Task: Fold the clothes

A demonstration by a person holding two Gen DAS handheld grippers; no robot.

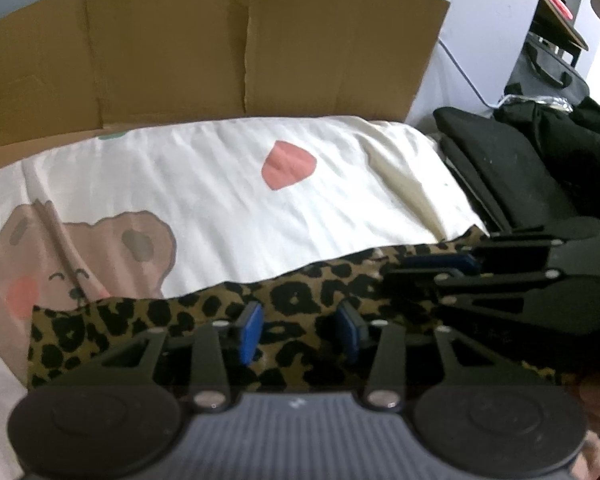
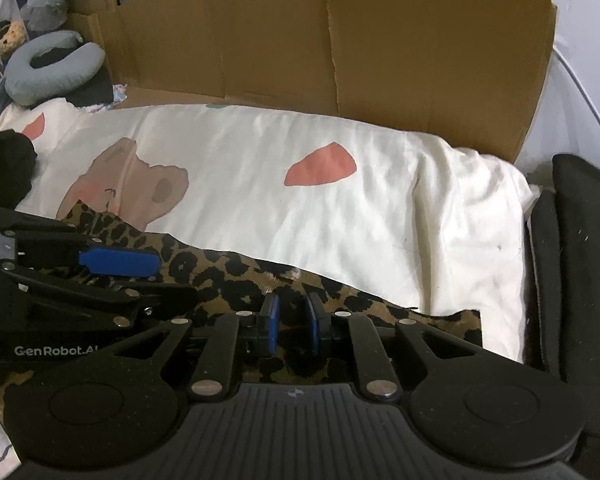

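A leopard-print garment lies in a long strip across the near part of a cream sheet printed with a bear and pink shapes. My left gripper hovers over the strip's middle. Its blue pads stand well apart and the cloth lies flat in the gap. From the right, my right gripper reaches in over the same cloth. In the right wrist view the right gripper shows a narrow gap between its pads, with the leopard cloth seen through it. The left gripper sits at the left.
A brown cardboard sheet stands upright behind the bedding. Folded black clothes are stacked off the right edge. A grey neck pillow and a black garment lie at the far left. Bags and clutter fill the right background.
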